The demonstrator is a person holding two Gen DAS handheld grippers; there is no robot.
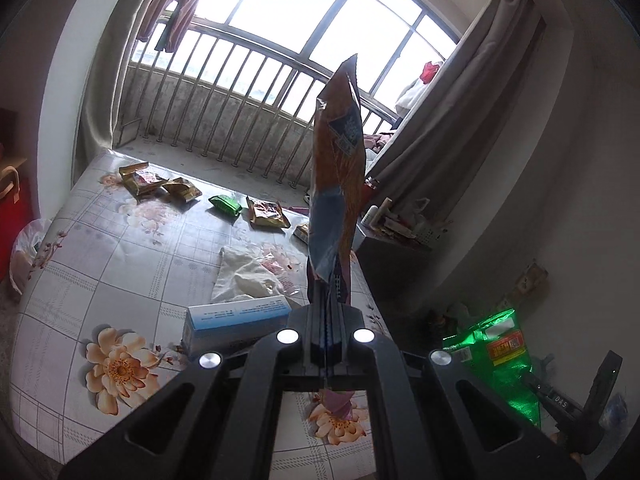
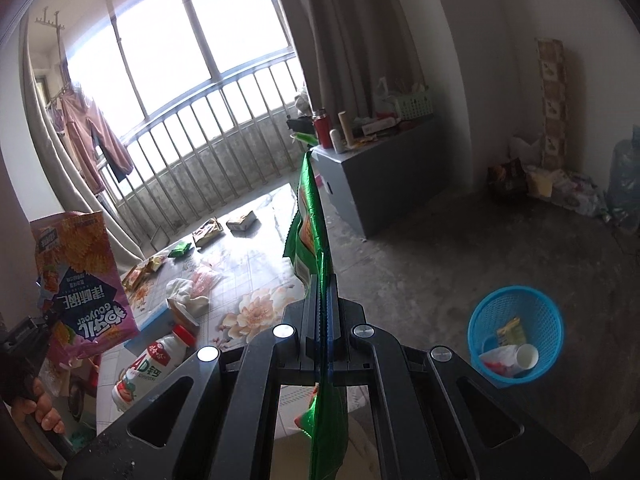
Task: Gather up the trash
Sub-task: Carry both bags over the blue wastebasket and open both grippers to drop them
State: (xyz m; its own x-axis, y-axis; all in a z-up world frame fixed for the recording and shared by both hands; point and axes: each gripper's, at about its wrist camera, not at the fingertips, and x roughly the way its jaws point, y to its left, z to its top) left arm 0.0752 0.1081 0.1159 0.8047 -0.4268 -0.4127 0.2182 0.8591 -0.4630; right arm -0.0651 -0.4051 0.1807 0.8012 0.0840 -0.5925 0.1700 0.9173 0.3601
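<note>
Floral bedding (image 1: 100, 264) below me carries scattered litter: wrappers (image 1: 160, 184), a box (image 1: 236, 320), a white cloth (image 1: 248, 276). My left gripper (image 1: 328, 292) is clamped tight on an orange chip bag (image 1: 340, 152), which stands up from the jaws; my right gripper (image 2: 324, 292) is pinched just as narrow on a green bag (image 2: 310, 216).

Both bags are slick foil held by a thin edge, so I judge a quick swing could let one slide out and land on the floor short of the bin. The tall flopping bags might also catch on the bin's rim.

Only the right view shows the blue bin (image 2: 516, 332) on the floor, well apart from the bed and already holding some trash, plus a milk bottle (image 2: 152, 364) lying near the bed's edge. Only the left view shows a white bag (image 1: 28, 252) beside the bed.
</note>
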